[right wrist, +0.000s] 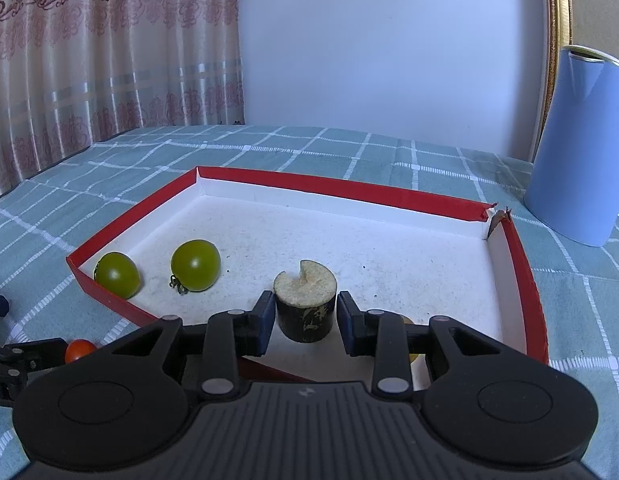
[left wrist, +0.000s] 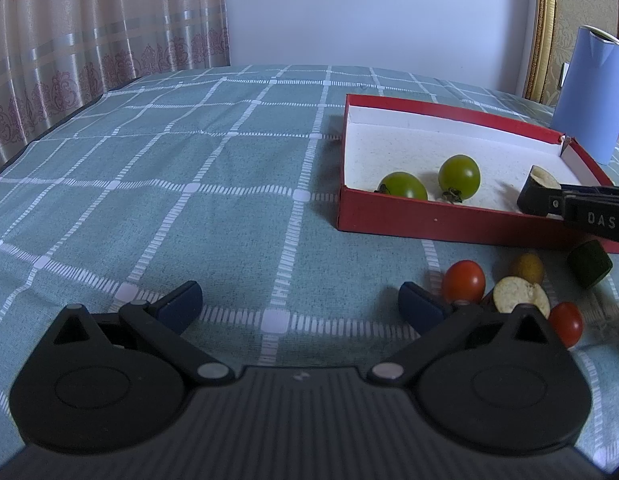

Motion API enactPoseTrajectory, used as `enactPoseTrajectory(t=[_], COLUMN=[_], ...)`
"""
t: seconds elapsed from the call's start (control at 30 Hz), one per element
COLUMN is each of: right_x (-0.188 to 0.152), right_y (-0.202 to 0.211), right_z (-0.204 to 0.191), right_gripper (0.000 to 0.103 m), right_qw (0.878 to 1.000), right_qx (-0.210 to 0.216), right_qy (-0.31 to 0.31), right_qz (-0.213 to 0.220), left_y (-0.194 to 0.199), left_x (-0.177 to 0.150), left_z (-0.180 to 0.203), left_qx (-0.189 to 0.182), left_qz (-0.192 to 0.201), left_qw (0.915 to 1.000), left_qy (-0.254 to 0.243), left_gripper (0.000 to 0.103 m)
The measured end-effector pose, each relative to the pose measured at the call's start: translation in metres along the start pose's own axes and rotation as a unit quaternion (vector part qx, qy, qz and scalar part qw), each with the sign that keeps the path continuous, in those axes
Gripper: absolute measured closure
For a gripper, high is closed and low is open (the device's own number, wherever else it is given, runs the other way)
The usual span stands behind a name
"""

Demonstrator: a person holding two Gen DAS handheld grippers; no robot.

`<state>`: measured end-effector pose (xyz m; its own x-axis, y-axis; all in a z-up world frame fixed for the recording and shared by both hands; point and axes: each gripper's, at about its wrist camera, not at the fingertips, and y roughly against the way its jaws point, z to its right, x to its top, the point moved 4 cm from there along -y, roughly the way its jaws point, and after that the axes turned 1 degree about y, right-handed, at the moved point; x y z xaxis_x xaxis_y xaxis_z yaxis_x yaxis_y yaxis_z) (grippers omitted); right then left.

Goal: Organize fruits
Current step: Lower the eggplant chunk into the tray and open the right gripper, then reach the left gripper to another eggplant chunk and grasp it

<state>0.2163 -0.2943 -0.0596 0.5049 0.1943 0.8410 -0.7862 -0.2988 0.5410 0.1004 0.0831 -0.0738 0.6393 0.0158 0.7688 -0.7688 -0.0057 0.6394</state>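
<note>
A red tray (right wrist: 341, 188) with a white floor holds two green tomatoes (right wrist: 195, 265) (right wrist: 118, 275). A dark-skinned cut cucumber piece (right wrist: 305, 305) stands in the tray between my right gripper's (right wrist: 306, 322) pads, with small gaps on both sides, so the gripper is open. In the left wrist view my left gripper (left wrist: 299, 306) is open and empty over the cloth. Right of it lie two red tomatoes (left wrist: 464, 281) (left wrist: 566, 323), a cut cucumber slice (left wrist: 519, 295), a yellow tomato (left wrist: 527, 267) and a green chunk (left wrist: 589, 263), all outside the tray (left wrist: 429, 222).
A blue cylindrical container (right wrist: 581, 148) stands behind the tray's right corner. The table has a green checked cloth (left wrist: 169, 184). A curtain (right wrist: 109, 60) hangs at the back left, a gold frame (right wrist: 559, 40) at the right.
</note>
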Motion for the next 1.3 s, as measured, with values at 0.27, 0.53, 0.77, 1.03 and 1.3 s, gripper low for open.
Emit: enactPoseTrajectory(t=[0.27, 0.53, 0.77, 1.03, 1.3], right_x=[0.001, -0.002, -0.012, -0.046, -0.059], right_y=[0.012, 0.016, 0.050, 0.087, 0.074], right_z=[0.002, 0.002, 0.007, 0.029, 0.062], right_gripper=[0.041, 0.041, 0.041, 0.032, 0.032], right_qw=[1.000, 0.999, 0.999, 0.997, 0.994], right_qx=[-0.005, -0.010, -0.022, -0.076, -0.087], right_qy=[-0.003, -0.003, 0.001, 0.016, -0.059], right_qz=[0.031, 0.032, 0.041, 0.024, -0.020], left_y=[0.000, 0.000, 0.000, 0.000, 0.000], left_x=[0.000, 0.000, 0.000, 0.000, 0.000], left_z=[-0.001, 0.000, 0.000, -0.001, -0.001], left_qx=[0.000, 0.000, 0.000, 0.000, 0.000], left_qz=[0.000, 0.000, 0.000, 0.000, 0.000], left_qw=[1.0000, 1.0000, 1.0000, 1.0000, 1.0000], left_qy=[0.000, 0.000, 0.000, 0.001, -0.001], left_gripper=[0.000, 0.000, 0.000, 0.000, 0.000])
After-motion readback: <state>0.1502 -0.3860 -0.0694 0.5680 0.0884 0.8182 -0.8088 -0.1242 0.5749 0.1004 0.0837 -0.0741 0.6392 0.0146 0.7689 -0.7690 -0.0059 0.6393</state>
